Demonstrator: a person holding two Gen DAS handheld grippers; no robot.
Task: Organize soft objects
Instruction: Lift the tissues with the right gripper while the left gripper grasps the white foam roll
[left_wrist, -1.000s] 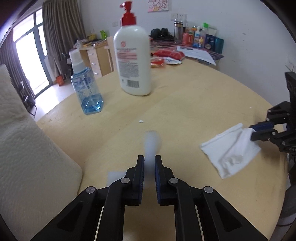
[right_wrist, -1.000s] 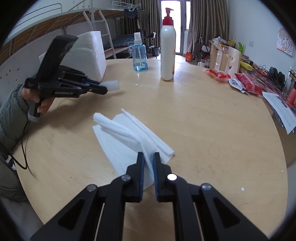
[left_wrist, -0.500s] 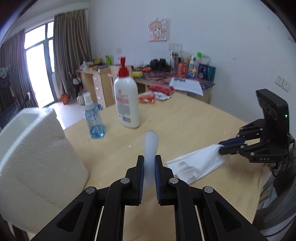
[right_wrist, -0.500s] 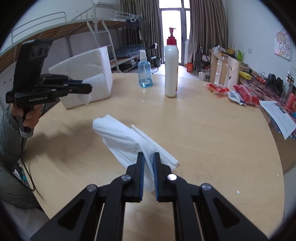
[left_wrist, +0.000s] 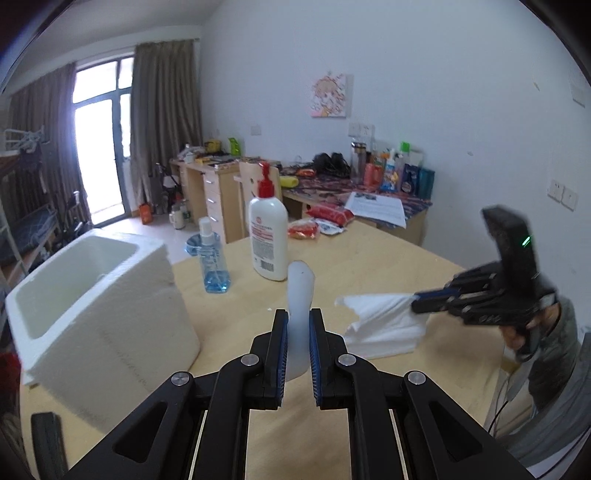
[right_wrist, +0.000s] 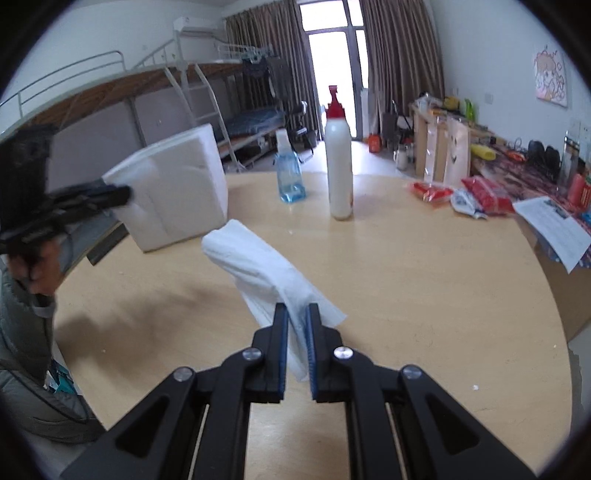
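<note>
My left gripper is shut on a pale, translucent soft strip that stands up between the jaws, above the round wooden table. A white foam box with an open top sits to its left. My right gripper is shut on a folded white cloth, whose far end droops toward the table. In the left wrist view the right gripper holds that cloth at the right. In the right wrist view the left gripper hangs in front of the foam box.
A white pump bottle with a red top and a blue spray bottle stand beyond the box. Red snack packets lie at the table's far edge. A dark flat object lies near the box. A cluttered desk stands behind.
The left gripper has risen with the strip and tilted up, so the foam box's open top now shows. The right gripper has lifted the cloth a little off the table.
</note>
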